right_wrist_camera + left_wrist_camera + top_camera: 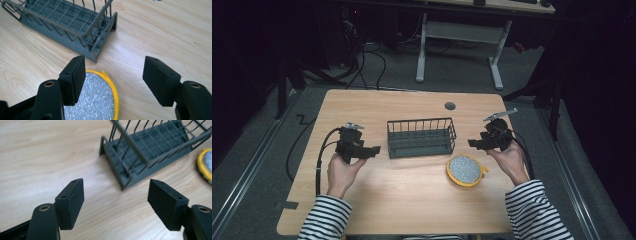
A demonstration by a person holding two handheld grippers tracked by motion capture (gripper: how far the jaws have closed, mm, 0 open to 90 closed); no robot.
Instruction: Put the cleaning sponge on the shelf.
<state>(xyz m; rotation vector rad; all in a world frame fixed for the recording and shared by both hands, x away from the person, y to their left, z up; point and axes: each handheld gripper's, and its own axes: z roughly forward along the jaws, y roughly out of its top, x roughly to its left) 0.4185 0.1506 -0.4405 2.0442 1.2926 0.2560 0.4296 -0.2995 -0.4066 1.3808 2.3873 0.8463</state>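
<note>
The wire rack (421, 137) stands mid-tabletop (402, 200), blocking the straight line between the two hands. At its 4 o'clock lies a round scourer (466, 170), just beside it. From 6 o'clock the wood lies bare, as at 9 and 12.

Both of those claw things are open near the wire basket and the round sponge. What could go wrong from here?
The wire basket looks light and stands between both grippers, so a nudge from the left gripper could slide it across the table. The round scouring pad lies flat, so the right gripper may scrape the wood or pinch only its yellow rim and drop it.
</note>
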